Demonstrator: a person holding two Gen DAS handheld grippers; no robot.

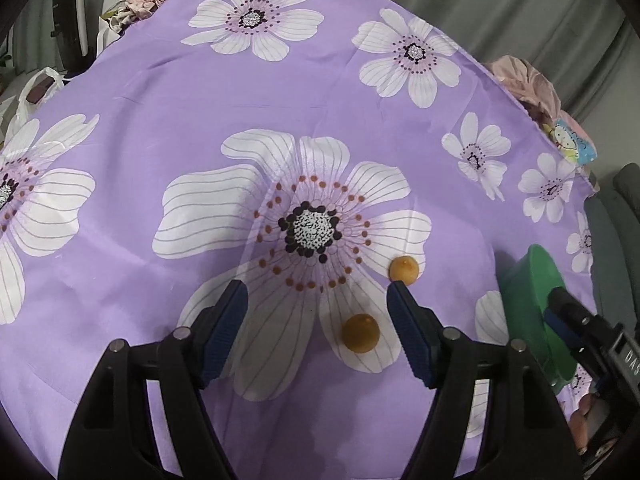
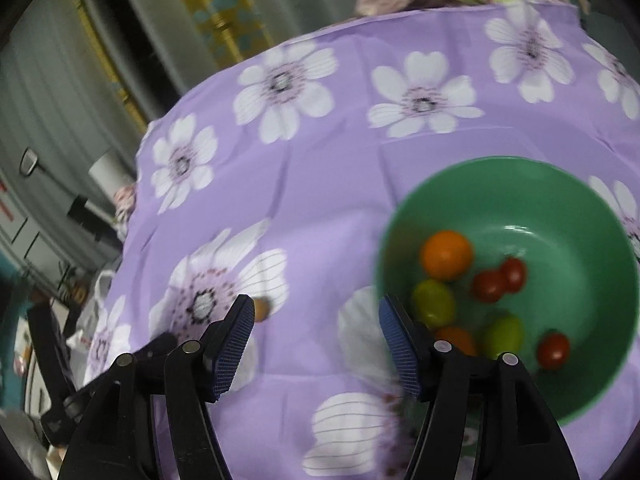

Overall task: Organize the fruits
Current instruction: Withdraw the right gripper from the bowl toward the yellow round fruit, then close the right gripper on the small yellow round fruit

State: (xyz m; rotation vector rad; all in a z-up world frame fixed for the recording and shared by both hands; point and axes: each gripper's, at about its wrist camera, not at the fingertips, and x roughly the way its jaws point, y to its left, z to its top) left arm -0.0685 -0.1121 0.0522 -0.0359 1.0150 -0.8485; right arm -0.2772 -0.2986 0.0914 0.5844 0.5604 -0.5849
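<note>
Two brown fruits (image 1: 360,333) (image 1: 404,270) on cloth (image 1: 160,92), green bowl (image 2: 592,216) (seven fruits inside)

You see a lilac cloth (image 1: 160,92) printed with big white, grey-lined flowers with dark dotted centres. Two amber-brown fruits (image 1: 360,333) lie on it. Your green bowl (image 2: 532,184) holds an orange fruit (image 2: 446,255), red tomatoes (image 2: 489,285) and yellow-green ones (image 2: 433,299). Each hand-held gripper (image 1: 316,304) is black with blue ribbed pads (image 1: 226,328).
</note>
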